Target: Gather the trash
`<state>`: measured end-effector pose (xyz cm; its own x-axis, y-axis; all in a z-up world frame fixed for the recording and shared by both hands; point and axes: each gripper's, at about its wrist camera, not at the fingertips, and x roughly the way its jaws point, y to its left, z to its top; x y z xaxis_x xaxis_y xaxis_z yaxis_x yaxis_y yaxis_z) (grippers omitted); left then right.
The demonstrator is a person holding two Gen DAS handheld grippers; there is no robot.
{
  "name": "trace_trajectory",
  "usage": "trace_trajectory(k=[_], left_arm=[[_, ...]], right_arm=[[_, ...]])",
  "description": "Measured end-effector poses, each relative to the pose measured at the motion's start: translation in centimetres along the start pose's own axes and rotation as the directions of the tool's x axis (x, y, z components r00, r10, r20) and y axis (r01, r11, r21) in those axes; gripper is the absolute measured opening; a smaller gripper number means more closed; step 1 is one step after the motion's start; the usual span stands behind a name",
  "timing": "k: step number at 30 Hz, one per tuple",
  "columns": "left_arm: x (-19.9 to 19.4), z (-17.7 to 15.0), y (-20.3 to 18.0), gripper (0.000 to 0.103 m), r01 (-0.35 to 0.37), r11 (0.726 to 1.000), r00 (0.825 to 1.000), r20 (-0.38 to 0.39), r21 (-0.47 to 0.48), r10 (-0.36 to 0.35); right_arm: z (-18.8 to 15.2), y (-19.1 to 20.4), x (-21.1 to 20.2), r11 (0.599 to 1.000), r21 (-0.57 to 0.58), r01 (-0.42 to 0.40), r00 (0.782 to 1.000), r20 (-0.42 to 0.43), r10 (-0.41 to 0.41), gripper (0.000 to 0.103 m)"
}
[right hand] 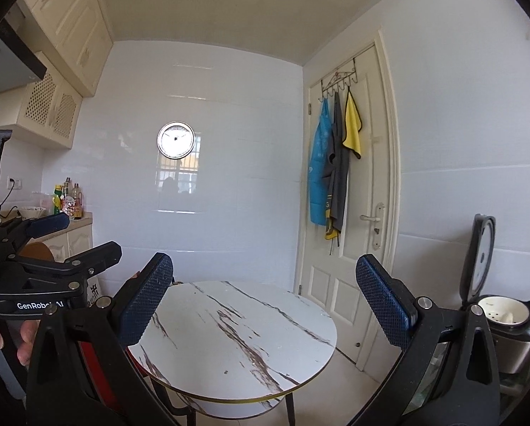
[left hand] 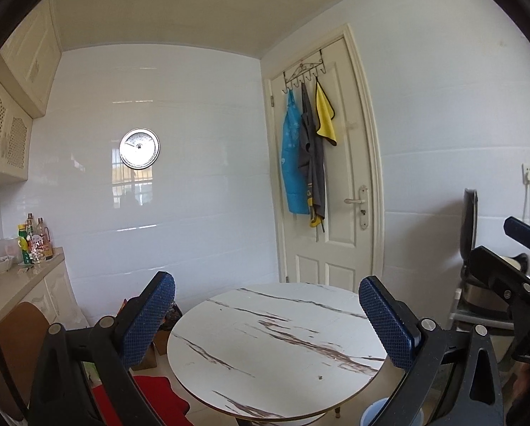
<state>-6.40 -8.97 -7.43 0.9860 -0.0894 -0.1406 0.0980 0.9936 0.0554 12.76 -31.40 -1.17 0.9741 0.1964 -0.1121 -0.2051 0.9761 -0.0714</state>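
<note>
A round white table with brown marble streaks [left hand: 275, 348] stands ahead; it also shows in the right wrist view [right hand: 236, 340]. A tiny dark speck [left hand: 320, 377] lies near its front edge; no other trash shows. My left gripper [left hand: 265, 319] is open and empty, held above the table's near side. My right gripper [right hand: 265, 305] is open and empty, also held above the table. The left gripper shows at the left of the right wrist view [right hand: 55, 248], and the right gripper at the right of the left wrist view [left hand: 509, 262].
A kitchen counter [left hand: 12, 284] with bottles [left hand: 34, 241] and a bowl is at the left. A white door [left hand: 332, 184] with hanging aprons and a yellow cloth is behind the table. An open rice cooker [right hand: 502, 316] stands at the right. A red item [left hand: 151, 397] lies on the floor.
</note>
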Motion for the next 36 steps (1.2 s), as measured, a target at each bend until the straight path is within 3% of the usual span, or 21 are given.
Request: trace_trajectory(k=[36], left_arm=[[2.3, 0.5, 1.1, 0.102, -0.010, 1.000, 1.000, -0.002, -0.004, 0.010]], right_arm=[[-0.3, 0.0, 0.0, 1.000, 0.013, 0.012, 1.000, -0.017, -0.012, 0.103]])
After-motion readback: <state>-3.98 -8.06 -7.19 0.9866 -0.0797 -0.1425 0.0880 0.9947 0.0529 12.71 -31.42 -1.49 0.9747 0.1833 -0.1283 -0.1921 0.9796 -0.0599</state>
